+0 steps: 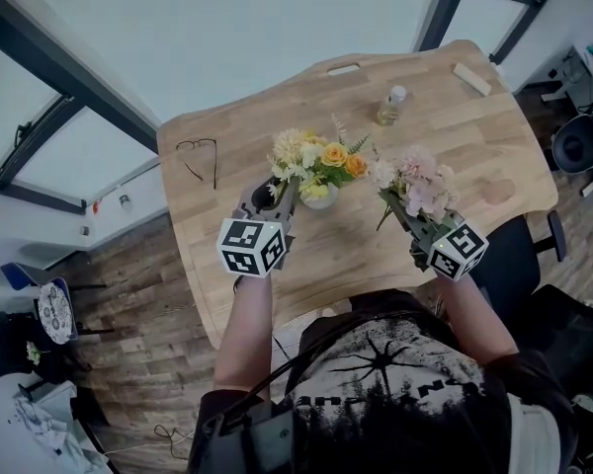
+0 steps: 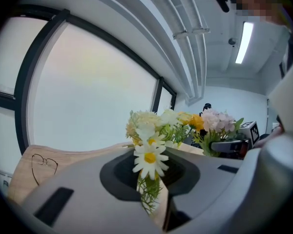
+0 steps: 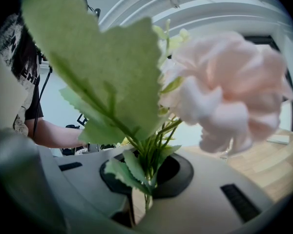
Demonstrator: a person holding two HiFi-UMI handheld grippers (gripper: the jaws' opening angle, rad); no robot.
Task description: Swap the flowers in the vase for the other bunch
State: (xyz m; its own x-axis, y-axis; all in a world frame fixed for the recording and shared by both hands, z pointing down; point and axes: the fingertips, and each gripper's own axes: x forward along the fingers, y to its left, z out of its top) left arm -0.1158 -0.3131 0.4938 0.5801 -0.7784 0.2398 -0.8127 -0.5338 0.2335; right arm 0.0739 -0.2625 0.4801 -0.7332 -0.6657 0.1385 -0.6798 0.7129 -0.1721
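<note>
A bunch of yellow and white flowers [image 1: 314,158] stands in a small white vase [image 1: 321,199] at the middle of the wooden table [image 1: 474,146]. My left gripper [image 1: 277,196] reaches it from the left. In the left gripper view the jaws [image 2: 154,201] are closed on the green stems below a white daisy [image 2: 149,158]; the vase is hidden there. My right gripper [image 1: 407,217] is to the right of the vase, shut on the stems of a pink bunch [image 1: 417,184]. Up close, its pale pink bloom [image 3: 224,96] and big leaf [image 3: 102,67] rise from the right gripper [image 3: 144,204].
A pair of glasses [image 1: 200,156] lies at the table's left side. A small bottle [image 1: 391,105] and a pale block [image 1: 471,79] sit toward the far edge. An office chair [image 1: 583,141] stands beyond the table's right end.
</note>
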